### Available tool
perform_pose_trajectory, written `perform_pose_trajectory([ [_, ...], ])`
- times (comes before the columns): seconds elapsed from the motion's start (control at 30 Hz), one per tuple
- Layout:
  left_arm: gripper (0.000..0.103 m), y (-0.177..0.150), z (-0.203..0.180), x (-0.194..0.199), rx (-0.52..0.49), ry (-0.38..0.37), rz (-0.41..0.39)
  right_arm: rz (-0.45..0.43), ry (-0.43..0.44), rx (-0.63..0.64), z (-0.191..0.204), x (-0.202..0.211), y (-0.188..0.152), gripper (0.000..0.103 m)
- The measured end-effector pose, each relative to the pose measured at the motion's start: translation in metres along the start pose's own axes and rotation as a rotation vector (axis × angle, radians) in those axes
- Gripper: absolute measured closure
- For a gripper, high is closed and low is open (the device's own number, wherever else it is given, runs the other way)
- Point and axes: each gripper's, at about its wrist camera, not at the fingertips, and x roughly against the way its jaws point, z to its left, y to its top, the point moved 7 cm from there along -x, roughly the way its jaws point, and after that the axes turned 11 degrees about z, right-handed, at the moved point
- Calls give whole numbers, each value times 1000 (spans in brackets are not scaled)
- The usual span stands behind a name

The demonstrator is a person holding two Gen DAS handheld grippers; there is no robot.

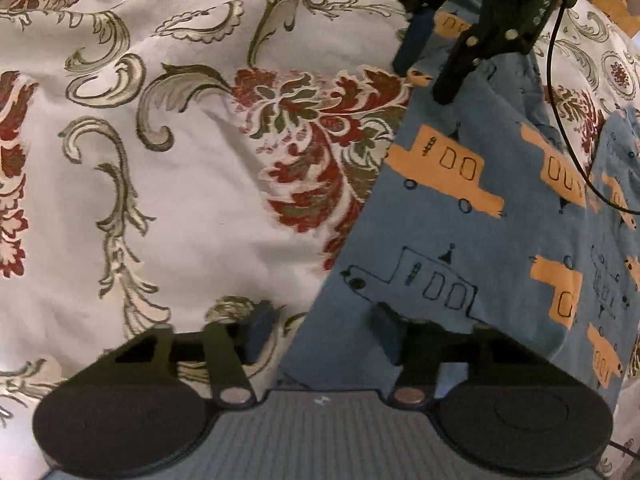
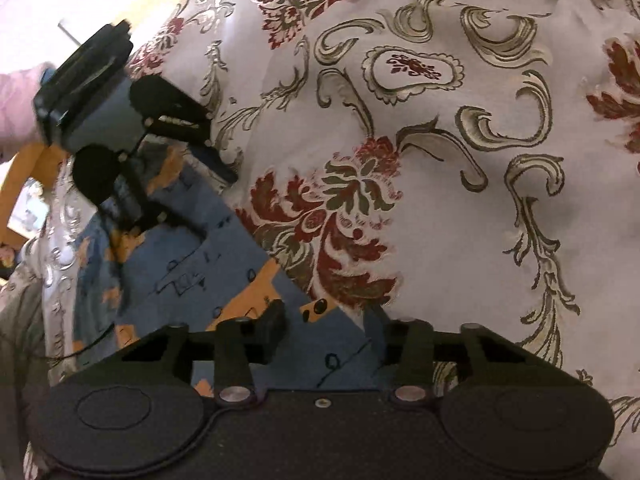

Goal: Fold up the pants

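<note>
The pants (image 1: 480, 216), blue with orange bus prints, lie spread on a floral bedspread (image 1: 160, 160), their long straight edge running diagonally between the two tools. In the left wrist view, going left to right, bare patterned cloth fills the left half, then the garment's edge, then the blue fabric on the right. The left gripper (image 1: 320, 332) sits at the near end with its jaws wide apart, straddling that edge: one finger over the bedspread, the other over the blue fabric, nothing clamped. The right gripper (image 1: 424, 80) stands at the far end of the same edge, its jaws likewise spread with the hem between them. The right wrist view agrees: the right gripper (image 2: 328, 328) is wide open over a corner of the pants (image 2: 192, 264), and the left gripper (image 2: 188, 184) shows further along the edge. The step in hand looks like taking hold of both ends of this edge; to do it well, each tool should pinch the full thickness of fabric only, not the bedspread beneath, and both should lift together to keep the edge taut. A black cable (image 1: 568, 120) trails across the garment and could snag, and the bedspread's wrinkles may get pinched along with it.
</note>
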Motion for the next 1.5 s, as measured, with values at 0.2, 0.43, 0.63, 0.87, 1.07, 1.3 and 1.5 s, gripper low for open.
perform_pose_trajectory([
  [0.2,58,4,15,1,21,-30,34,49,15,8,-5,2,1,69],
  [0.43,93,7,13,10,77,23,5,55,-64,76,10,0,-11,98],
  [0.63,101,-5,4,19,272,103,-60,-48,-198,33,26,8,-26,100],
  [0.87,102,-5,-12,39,312,244,-147,-142,-371,63,40,21,-19,101],
  [1.07,102,17,7,57,349,382,-214,-201,-473,45,25,40,4,101],
  [1.3,101,29,30,16,372,388,-179,-152,-512,12,-3,9,29,101],
  [1.5,93,20,39,13,430,296,-242,-164,-514,-18,-5,-1,23,92],
])
